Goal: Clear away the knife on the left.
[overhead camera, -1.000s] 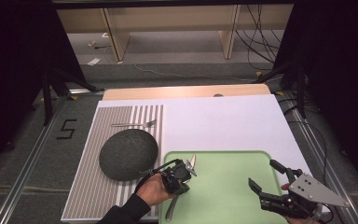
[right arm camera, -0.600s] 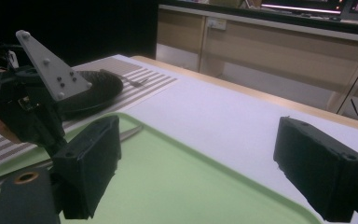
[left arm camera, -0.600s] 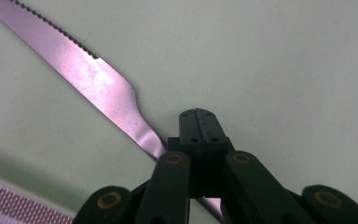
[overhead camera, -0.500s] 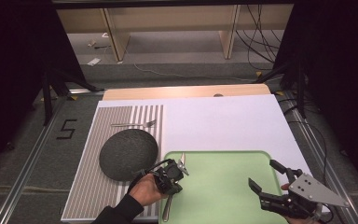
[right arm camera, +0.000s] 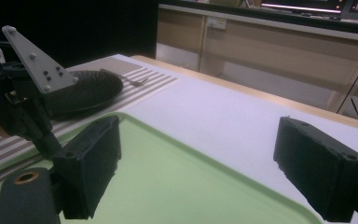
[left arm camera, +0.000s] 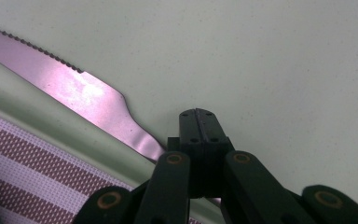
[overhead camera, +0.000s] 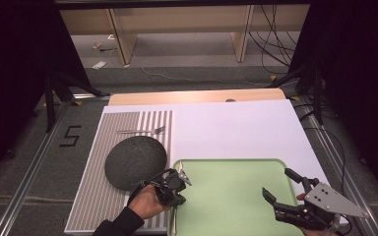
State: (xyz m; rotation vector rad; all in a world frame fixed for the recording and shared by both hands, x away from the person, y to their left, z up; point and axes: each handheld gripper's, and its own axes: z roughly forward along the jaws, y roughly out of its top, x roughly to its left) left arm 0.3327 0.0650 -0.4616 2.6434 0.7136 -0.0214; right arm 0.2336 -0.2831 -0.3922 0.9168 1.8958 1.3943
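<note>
Two pieces of cutlery mark my progress in what I judge to be a table-setting job on this counter [overhead camera: 236, 123]. The fork [overhead camera: 140, 131] lies on the striped mat [overhead camera: 91, 196] toward the counter's far left, just beyond the dark round plate [overhead camera: 135, 162], apart from it and untouched by either tool. The knife [left arm camera: 74, 95] is the piece in hand: my left tongs [overhead camera: 173, 187] are shut on its handle at the left edge of the green tray [overhead camera: 236, 196], and the left gripper view shows the serrated blade lying over the tray's raised left rim, whether resting on it or just above it I cannot tell, with the pink-striped mat beyond. My right tongs [right arm camera: 196, 177] are spread wide and carry nothing; they hover low over the tray's near right corner, and in the high view they sit at the counter's near right edge [overhead camera: 295, 201]. As I read it, the fork is in a plausible final place, the plate is set, and the knife is mid-transfer across the boundary between tray and mat; which way it is travelling I cannot settle from this moment. What remains, in my judgement, is to lay the knife flat beside the plate and let go.
</note>
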